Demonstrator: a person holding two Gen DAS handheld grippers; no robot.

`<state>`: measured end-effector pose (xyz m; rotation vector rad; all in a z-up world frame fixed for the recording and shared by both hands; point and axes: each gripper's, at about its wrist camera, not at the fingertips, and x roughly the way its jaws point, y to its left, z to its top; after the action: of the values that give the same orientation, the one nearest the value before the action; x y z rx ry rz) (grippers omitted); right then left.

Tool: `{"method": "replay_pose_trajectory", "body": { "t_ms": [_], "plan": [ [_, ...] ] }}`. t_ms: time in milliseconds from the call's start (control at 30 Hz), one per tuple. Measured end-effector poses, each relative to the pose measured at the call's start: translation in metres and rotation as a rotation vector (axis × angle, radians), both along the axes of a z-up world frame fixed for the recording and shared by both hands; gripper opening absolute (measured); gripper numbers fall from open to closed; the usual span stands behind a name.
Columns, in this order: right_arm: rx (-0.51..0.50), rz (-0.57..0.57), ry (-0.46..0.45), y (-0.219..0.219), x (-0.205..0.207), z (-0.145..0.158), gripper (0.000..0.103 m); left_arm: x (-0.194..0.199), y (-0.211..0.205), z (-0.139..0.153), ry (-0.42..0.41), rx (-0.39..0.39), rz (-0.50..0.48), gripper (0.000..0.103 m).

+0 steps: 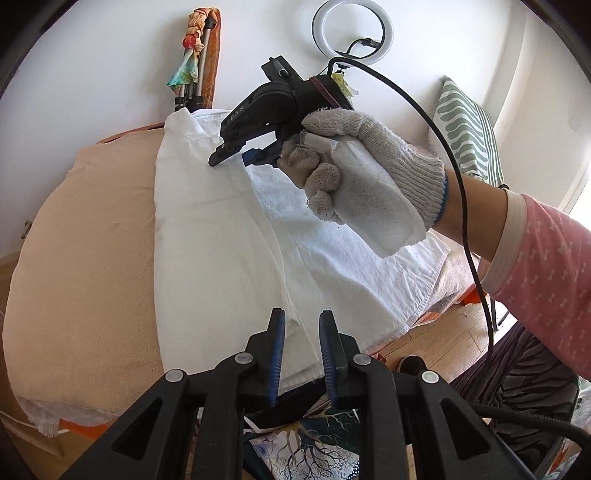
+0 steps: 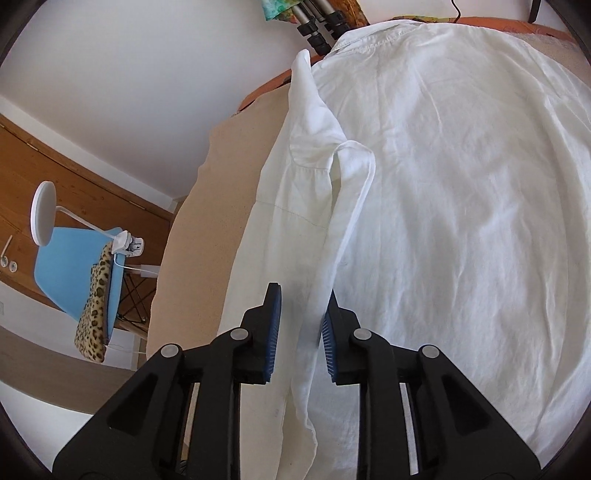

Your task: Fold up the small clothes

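Note:
A white shirt lies spread on a beige cloth-covered table. Its left side and sleeve are folded inward over the body. My left gripper is open and empty, just above the shirt's near hem. My right gripper is open, its jaws on either side of the folded sleeve edge, not closed on it. In the left wrist view the right gripper hovers over the shirt near the collar end, held by a gloved hand.
A ring light and a tripod with a colourful scarf stand behind the table. A striped cushion is at the right. A blue chair with a leopard-print cloth and a white lamp stand left of the table.

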<state>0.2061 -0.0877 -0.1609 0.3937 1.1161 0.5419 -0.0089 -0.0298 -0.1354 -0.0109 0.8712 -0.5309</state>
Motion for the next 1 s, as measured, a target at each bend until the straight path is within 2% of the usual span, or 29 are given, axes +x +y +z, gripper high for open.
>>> {"method": "replay_pose_trajectory", "body": {
  "t_ms": [67,100,167,300,433,500,700,800,900,967,1000],
  "plan": [
    [-0.056,0.006,0.010,0.003,0.002,-0.005,0.022,-0.008,0.009,0.004,-0.021,0.004,0.014,0.018],
    [-0.087,0.010,0.001,0.003,0.000,-0.005,0.018,-0.009,0.012,0.007,-0.035,0.009,0.021,0.019],
    [-0.130,0.023,-0.022,0.005,-0.004,-0.002,0.017,-0.008,0.021,0.008,-0.053,0.020,0.055,0.019],
    [-0.204,-0.007,-0.077,-0.003,-0.016,0.012,0.017,0.009,0.044,0.003,-0.040,-0.003,0.136,0.019],
    [-0.177,0.037,-0.122,-0.003,-0.039,0.026,0.017,0.030,0.049,-0.008,-0.008,-0.019,0.174,0.019],
    [-0.186,0.066,-0.153,0.000,-0.051,0.030,0.017,0.037,0.046,-0.016,0.009,-0.001,0.167,0.019],
    [-0.197,0.107,-0.123,0.008,-0.065,0.015,0.017,0.046,0.037,-0.043,0.072,0.061,0.159,0.019],
    [-0.210,0.120,-0.097,0.005,-0.067,0.006,0.017,0.041,0.030,-0.038,0.037,0.124,0.141,0.020],
    [-0.208,0.111,-0.110,-0.003,-0.071,0.012,0.017,0.036,0.028,-0.029,0.039,0.087,0.151,0.022],
    [-0.183,0.098,-0.130,-0.013,-0.074,0.023,0.019,0.031,0.023,-0.018,0.009,0.075,0.143,0.023],
    [-0.172,0.088,-0.147,-0.020,-0.077,0.029,0.027,0.030,0.020,-0.010,-0.014,0.071,0.135,0.026]
  ]
}}
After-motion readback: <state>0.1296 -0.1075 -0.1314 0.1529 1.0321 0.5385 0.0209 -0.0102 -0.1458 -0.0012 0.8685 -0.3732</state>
